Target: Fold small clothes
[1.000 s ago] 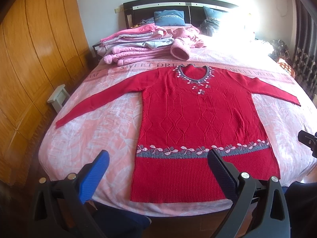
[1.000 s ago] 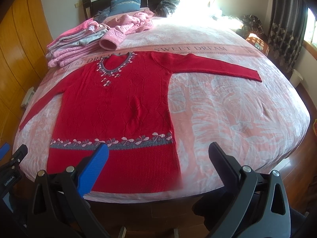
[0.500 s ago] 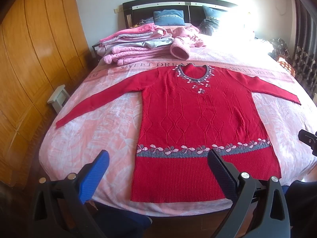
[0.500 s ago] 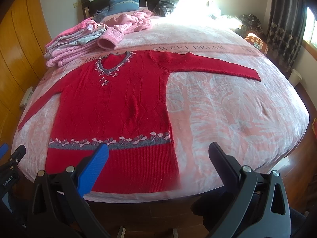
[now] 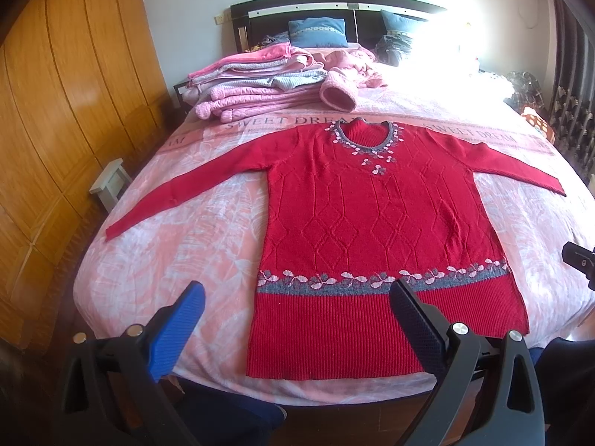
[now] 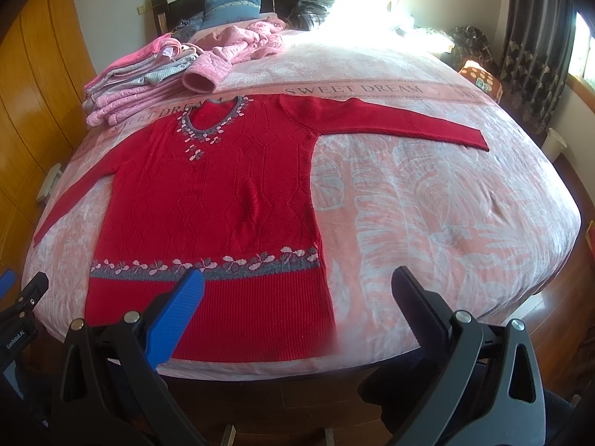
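Note:
A red knitted sweater [image 5: 375,219] [image 6: 219,200] lies flat and face up on the bed, both sleeves spread out sideways, hem toward me. It has a grey flowered band above the hem and a flowered collar. My left gripper [image 5: 297,297] hovers open over the hem's left half, holding nothing. My right gripper [image 6: 297,286] is open too, over the hem's right corner and the bare bedspread beside it. Neither touches the cloth.
A stack of folded pink and grey clothes [image 5: 256,85] [image 6: 141,78] sits at the bed's far left, with a loose pink garment [image 6: 256,41] beside it. Blue pillows [image 5: 318,31] lean on the headboard. A wooden wardrobe [image 5: 63,111] stands left, a small stool [image 5: 109,182] below it. Curtains [image 6: 535,44] hang right.
Both views have shifted only slightly; the right wrist view has drifted a little to the right. The sweater lies as before and both grippers stay open.

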